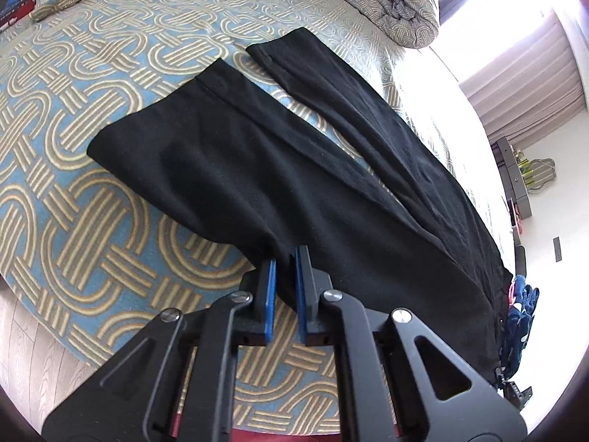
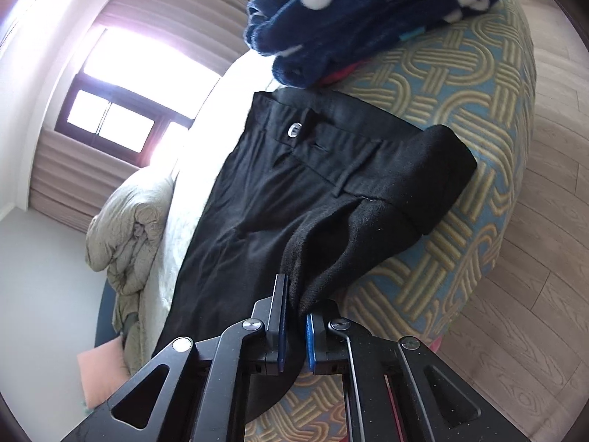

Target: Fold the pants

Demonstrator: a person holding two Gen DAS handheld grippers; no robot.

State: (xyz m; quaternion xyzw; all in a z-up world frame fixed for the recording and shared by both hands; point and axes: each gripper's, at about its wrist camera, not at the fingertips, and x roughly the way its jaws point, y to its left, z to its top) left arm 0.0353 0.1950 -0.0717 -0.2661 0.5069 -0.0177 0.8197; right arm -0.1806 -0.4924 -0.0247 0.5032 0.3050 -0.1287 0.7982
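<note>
Black pants [image 1: 257, 169] lie on the patterned bed cover [image 1: 73, 199], two legs spread apart toward the far side. My left gripper [image 1: 286, 258] is shut on the near edge of one pant leg, the cloth pinched between its blue pads. In the right wrist view the pants [image 2: 294, 191] show their waistband with a silver button [image 2: 294, 129]. My right gripper [image 2: 297, 294] is shut on a bunched fold of the pants near the waist, lifted a little off the bed.
A folded dark blue spotted garment [image 2: 368, 11] lies just beyond the waistband. A rolled duvet [image 1: 386, 3] lies at the bed's far end. Wooden floor [image 2: 545, 258] runs along the bed's edge. A bright window [image 2: 121, 110] and curtains stand behind.
</note>
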